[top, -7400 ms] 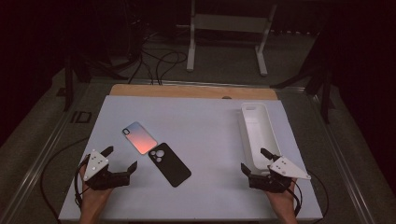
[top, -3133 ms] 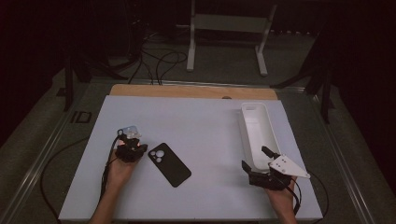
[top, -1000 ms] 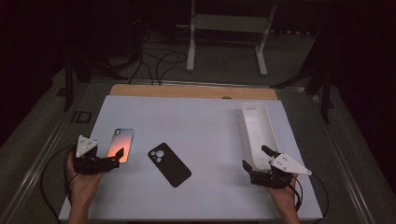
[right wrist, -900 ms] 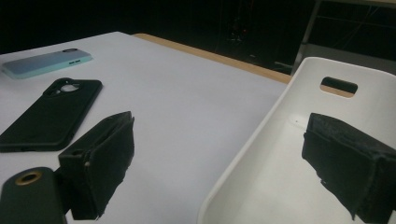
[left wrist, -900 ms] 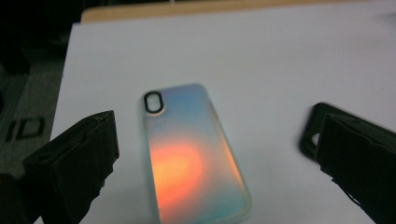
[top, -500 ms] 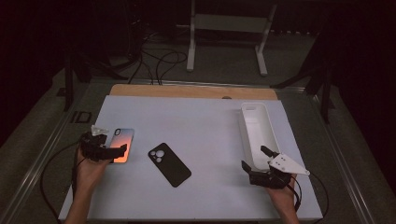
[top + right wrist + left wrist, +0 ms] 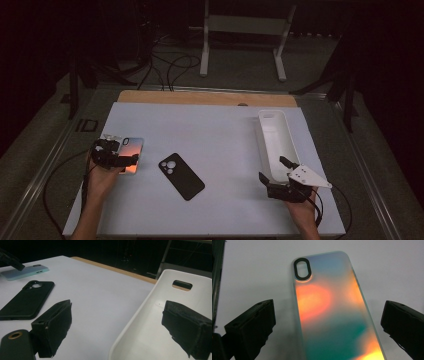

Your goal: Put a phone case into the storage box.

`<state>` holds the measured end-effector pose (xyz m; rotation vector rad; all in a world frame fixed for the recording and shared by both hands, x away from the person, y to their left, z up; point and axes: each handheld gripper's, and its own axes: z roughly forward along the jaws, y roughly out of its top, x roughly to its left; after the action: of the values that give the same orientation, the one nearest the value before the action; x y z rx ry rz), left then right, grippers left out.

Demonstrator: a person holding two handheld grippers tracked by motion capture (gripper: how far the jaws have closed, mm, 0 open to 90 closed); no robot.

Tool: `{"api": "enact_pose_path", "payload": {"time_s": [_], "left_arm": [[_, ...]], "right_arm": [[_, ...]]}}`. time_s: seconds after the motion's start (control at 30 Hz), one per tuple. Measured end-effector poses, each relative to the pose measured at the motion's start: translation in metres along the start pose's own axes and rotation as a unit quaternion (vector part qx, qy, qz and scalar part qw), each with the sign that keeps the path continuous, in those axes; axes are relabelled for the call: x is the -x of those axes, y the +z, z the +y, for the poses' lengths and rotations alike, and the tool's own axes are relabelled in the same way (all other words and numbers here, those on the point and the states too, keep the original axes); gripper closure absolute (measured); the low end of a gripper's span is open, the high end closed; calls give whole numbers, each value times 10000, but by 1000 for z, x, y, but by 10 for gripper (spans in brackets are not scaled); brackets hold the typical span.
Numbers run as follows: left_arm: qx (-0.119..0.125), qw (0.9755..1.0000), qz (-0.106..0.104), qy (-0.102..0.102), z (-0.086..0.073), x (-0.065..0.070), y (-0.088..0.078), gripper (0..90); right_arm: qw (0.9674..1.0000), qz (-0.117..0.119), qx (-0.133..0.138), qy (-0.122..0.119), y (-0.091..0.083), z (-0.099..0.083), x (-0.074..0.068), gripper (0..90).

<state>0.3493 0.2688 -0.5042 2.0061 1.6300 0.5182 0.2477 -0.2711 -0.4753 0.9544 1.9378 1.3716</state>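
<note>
Lying lengthwise between the left gripper's (image 7: 328,322) wide-open, empty jaws, the iridescent phone case (image 7: 332,310) points its camera cutout away.

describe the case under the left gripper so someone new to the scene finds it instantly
Start at the white table and go to its left edge, where the left gripper sits with jaws open on either side of a phone case lying flat. Unlike the plain black case nearer the middle, this one is iridescent: orange, teal and pale blue, with a black oval camera cutout.
</note>
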Motion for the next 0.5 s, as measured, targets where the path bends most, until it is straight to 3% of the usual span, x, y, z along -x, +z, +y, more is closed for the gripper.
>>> {"api": "enact_pose_path", "payload": {"time_s": [0.5], "left_arm": [[-476,9988,109,78,-2,8,18,11]], "right_arm": [[10000,-41,6,2,-1,-1,1,91]]}}
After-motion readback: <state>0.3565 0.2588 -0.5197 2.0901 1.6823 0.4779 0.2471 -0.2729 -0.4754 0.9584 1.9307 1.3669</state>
